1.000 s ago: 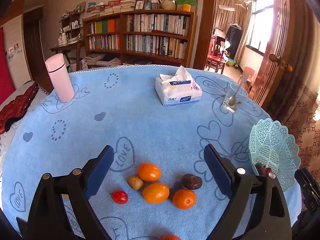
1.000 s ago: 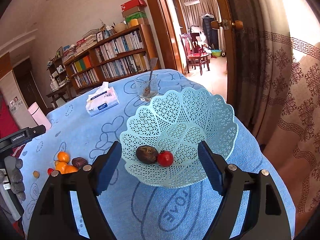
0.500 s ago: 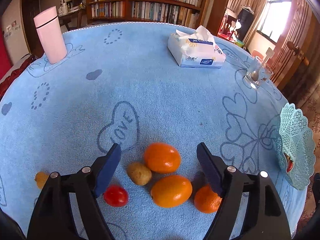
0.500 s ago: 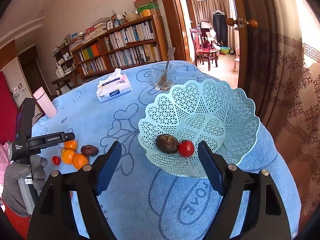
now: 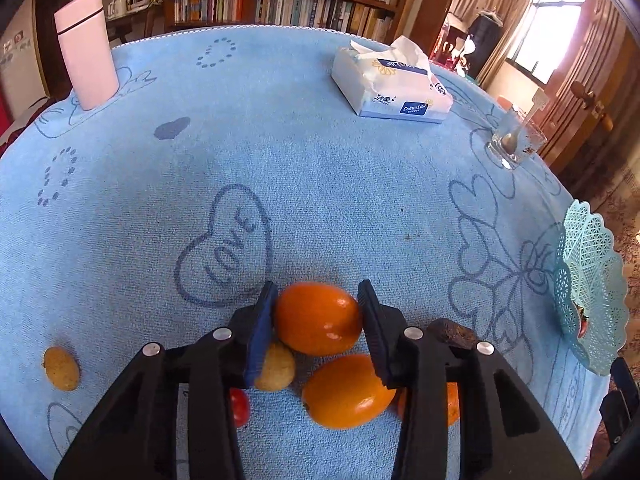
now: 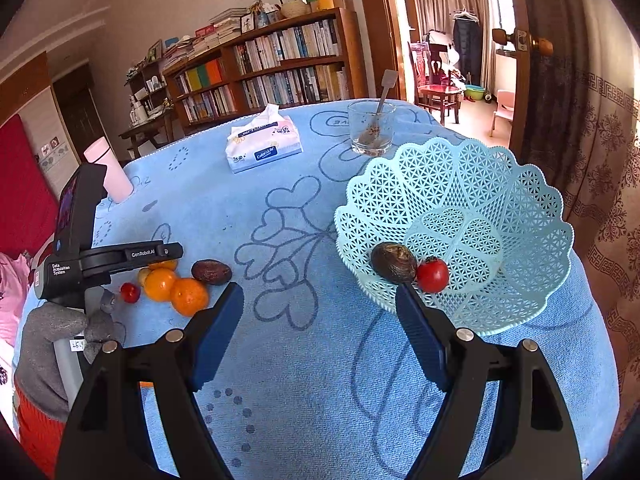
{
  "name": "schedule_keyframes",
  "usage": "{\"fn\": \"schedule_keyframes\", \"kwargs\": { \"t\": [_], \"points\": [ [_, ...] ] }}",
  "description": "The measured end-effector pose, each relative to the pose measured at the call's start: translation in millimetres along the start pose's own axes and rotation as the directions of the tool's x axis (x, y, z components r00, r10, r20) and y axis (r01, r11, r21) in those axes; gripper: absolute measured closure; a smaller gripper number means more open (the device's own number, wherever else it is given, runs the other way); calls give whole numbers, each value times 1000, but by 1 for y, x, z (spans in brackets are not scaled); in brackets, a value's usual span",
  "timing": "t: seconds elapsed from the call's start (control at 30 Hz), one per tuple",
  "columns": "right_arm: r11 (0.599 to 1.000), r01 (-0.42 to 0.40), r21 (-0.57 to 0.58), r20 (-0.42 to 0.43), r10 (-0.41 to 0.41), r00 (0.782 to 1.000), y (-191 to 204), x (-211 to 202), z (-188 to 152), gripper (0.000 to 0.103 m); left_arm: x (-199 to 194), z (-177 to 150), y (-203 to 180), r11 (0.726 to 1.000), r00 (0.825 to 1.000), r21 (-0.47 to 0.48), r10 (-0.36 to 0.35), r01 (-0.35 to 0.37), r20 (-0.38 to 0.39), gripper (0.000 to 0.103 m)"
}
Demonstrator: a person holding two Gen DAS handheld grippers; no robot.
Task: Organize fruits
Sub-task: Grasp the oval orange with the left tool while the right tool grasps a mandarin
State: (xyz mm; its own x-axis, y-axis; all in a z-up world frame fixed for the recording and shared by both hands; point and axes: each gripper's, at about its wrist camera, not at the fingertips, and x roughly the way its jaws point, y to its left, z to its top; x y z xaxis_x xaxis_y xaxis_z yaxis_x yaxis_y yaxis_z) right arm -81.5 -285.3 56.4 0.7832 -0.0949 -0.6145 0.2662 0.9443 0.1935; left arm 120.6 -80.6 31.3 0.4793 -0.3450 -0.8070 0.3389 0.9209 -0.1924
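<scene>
In the left wrist view my left gripper [image 5: 318,320] is shut on an orange [image 5: 318,318] resting on the blue cloth. Under it lie a second orange [image 5: 348,390], a third orange [image 5: 450,400] mostly hidden by the finger, a small yellowish fruit [image 5: 276,366], a red tomato [image 5: 239,406] and a dark brown fruit [image 5: 454,332]. Another yellowish fruit [image 5: 61,368] lies far left. In the right wrist view my right gripper [image 6: 320,336] is open and empty, in front of the light blue lattice basket [image 6: 500,200], which holds a dark fruit [image 6: 394,262] and a tomato [image 6: 432,275].
A pink flask [image 5: 86,50] stands at the back left, a tissue pack [image 5: 394,84] at the back, and a glass with a spoon [image 5: 514,140] at the right. The basket [image 5: 592,288] sits near the table's right edge. Bookshelves stand behind the table.
My left gripper came down over the fruit pile and its jaws closed on the far orange. My right gripper drew back a little from the basket and stayed open.
</scene>
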Motion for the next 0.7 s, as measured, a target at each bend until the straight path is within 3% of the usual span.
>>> {"fn": "schedule_keyframes", "kwargs": {
  "t": [0.43,0.7],
  "points": [
    [989,-111,-94,-101,101,990,61,32,-8,23,-63,4,21,998,983,-44,-29,38,181,61],
    [972,-180,-151,-197,148,969,96,68,-15,23,-100,6,35,997,959,-73,25,-5,281,61]
  ]
}}
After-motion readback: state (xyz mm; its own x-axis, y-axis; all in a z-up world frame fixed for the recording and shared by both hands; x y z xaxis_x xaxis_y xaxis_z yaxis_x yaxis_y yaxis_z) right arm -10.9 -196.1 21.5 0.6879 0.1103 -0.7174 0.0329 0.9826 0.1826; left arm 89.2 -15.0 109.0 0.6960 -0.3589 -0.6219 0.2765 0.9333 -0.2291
